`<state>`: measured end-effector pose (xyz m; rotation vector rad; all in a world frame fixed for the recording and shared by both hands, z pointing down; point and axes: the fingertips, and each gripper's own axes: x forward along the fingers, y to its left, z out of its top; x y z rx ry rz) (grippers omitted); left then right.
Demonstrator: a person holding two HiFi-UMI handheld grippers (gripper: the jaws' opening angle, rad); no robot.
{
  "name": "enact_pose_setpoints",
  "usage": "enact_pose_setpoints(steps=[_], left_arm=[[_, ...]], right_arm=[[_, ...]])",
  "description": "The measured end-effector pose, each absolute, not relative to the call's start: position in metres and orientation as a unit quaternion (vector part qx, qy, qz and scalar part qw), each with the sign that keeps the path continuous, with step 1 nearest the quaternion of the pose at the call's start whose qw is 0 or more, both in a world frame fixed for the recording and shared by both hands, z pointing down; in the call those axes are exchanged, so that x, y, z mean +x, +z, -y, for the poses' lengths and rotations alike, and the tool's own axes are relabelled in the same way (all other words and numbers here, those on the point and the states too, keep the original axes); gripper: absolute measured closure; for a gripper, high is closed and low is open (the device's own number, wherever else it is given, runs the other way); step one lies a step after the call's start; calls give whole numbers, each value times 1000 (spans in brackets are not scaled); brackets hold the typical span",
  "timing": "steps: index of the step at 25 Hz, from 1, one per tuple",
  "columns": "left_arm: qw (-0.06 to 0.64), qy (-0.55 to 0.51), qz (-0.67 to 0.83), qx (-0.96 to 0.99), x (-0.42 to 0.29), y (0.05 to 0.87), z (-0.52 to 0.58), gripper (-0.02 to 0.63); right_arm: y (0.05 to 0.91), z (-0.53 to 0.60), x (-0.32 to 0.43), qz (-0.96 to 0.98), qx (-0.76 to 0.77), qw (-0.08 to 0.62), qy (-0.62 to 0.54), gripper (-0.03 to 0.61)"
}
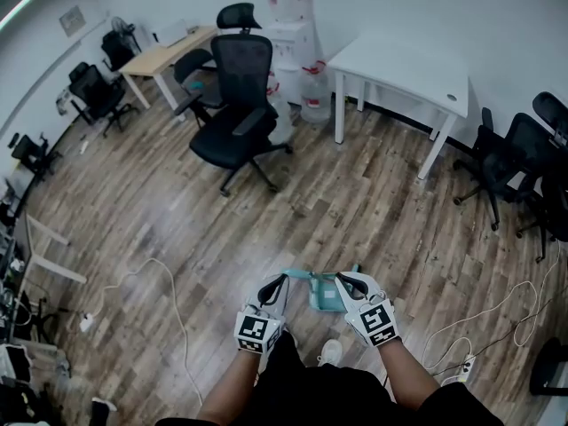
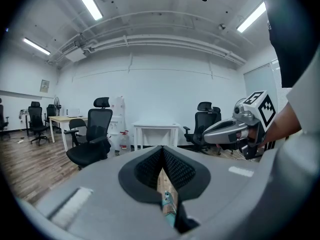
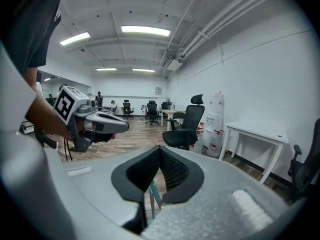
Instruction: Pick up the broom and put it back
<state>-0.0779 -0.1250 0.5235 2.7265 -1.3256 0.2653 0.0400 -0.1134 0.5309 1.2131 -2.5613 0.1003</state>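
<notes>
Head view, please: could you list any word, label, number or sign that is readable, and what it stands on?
No readable text anywhere.
Wall notice: too small to read.
Water jugs: any label too blurred to read.
Left marker cube and right marker cube: square patterns only, no letters.

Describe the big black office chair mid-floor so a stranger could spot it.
Find the white table against the far wall and look just left of it. The office chair there is the tall-backed black one out on the open wood floor; the other chairs are tucked along the walls or at the wooden desk.
</notes>
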Motion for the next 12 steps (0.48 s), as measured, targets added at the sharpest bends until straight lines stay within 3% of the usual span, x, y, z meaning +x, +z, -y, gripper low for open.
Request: enact_pose_setpoints(steps=[12], left_arm=[[74, 121, 438, 888, -94, 560, 144, 597]], right_arm=[[595, 125, 22, 895, 386, 219, 44, 575]])
